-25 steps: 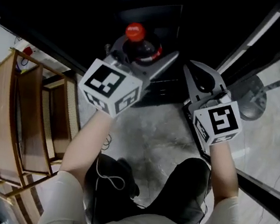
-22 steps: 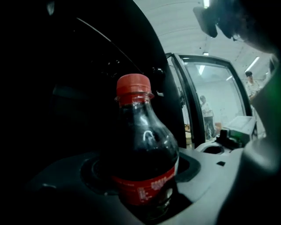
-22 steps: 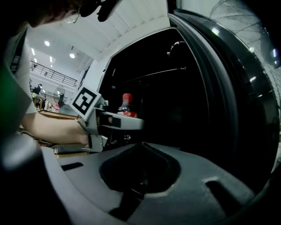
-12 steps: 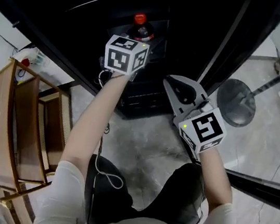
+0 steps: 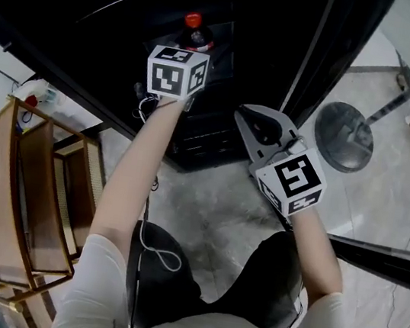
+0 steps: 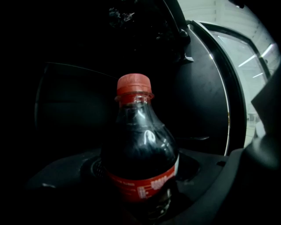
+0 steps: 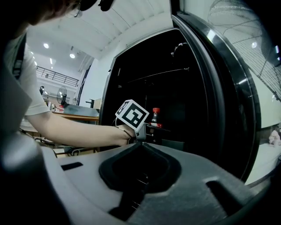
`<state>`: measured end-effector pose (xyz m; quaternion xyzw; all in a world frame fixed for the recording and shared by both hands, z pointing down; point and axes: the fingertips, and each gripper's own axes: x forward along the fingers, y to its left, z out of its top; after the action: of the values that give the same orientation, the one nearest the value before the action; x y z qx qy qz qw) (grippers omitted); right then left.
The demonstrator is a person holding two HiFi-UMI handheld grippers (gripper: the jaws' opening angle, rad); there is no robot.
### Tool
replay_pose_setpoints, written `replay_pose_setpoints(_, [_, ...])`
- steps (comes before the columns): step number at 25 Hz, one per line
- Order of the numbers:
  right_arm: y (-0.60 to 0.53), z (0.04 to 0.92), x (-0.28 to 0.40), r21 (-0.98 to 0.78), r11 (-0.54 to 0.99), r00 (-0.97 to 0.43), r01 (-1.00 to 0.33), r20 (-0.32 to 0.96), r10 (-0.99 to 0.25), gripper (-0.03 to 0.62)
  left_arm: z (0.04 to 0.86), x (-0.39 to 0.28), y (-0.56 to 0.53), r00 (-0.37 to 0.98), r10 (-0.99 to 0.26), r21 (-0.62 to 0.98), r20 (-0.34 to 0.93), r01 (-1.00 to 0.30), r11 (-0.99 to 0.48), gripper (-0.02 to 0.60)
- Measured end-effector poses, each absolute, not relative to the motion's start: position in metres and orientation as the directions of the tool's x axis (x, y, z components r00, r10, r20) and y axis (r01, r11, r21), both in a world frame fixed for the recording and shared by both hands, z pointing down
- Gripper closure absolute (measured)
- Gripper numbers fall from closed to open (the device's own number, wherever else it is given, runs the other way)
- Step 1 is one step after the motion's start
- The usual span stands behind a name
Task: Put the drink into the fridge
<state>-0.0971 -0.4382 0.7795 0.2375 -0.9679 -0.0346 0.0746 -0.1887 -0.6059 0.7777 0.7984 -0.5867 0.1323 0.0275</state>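
Two tongs, nearest first: my right tongs [image 7: 139, 143] hang closest to me, jaws brought together on nothing, just outside the fridge door [image 7: 228, 83]; my left tongs [image 7: 148, 126] reach further in at arm's length, jaws spread wide and clamped on the lower body of the drink bottle [image 6: 140, 149]
Drink: upright in the left tongs, red cap [image 6: 133, 83] on top, carried into the dark mouth of the fridge [image 5: 92, 2]; I cannot tell whether its base rests on a shelf
Risk, grip: the hold sits low on a rounded, slick bottle; I judge it could tip or slide if I let go before the base is resting on something
Risk, clearance: the interior is nearly black in my feed; I could knock the cap on an edge, or set the bottle half over a lip, without noticing
Risk, door: nothing holds the door; if it swings back it would meet my left arm
Left gripper view only: label, cap and the jaws flanking the bottle, close up; nothing of where it stands in the cabinet
Right gripper view only: a side look, the bottle just beyond the marker cube [image 7: 133, 113]; a shelf line [image 7: 167, 70] higher up
Head view only: both arms at once, left ahead of right; the floor [image 5: 215, 199] below
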Motion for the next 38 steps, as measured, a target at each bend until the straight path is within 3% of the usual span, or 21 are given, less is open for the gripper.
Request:
replay_pose_setpoints(7, [-0.432,0.759,-0.089,0.129,0.877,-0.869,-0.464,0.130,-0.478,0.585,0.769,-0.199,-0.583,0.243,-0.952,-0.087,0.187,-0.961,-0.263,0.202])
replay_pose_setpoints(15, [-0.421,0.744,-0.087,0.173,0.873,-0.865,-0.456,0.143,-0.480,0.585,0.730,-0.189,-0.499,0.275,-0.960,-0.126,0.053,-0.952,-0.280,0.202])
replay_pose_setpoints(23, [-0.391,0.717,-0.094,0.212,0.884,-0.886,-0.416,0.127,-0.447,0.586,0.711,-0.186,-0.404,0.335,-0.939,-0.183,0.079,-0.921,-0.344,0.213])
replay_pose_setpoints(26, [-0.382,0.709,-0.095,0.215,0.883,-0.890,-0.417,0.102,-0.445,0.586,0.720,-0.197,-0.367,0.294,-0.951,-0.206,0.101,-0.928,-0.309,0.338])
replay_pose_setpoints(32, [-0.388,0.707,-0.091,0.189,0.862,-0.870,-0.470,0.064,-0.489,0.586,0.725,-0.202,-0.343,0.286,-0.956,-0.186,0.066,-0.938,-0.293,0.508])
replay_pose_setpoints(38, [-0.394,0.687,-0.095,0.200,0.857,-0.864,-0.474,0.079,-0.496,0.588,0.704,-0.190,-0.344,0.353,-0.934,-0.164,0.051,-0.920,-0.357,0.572])
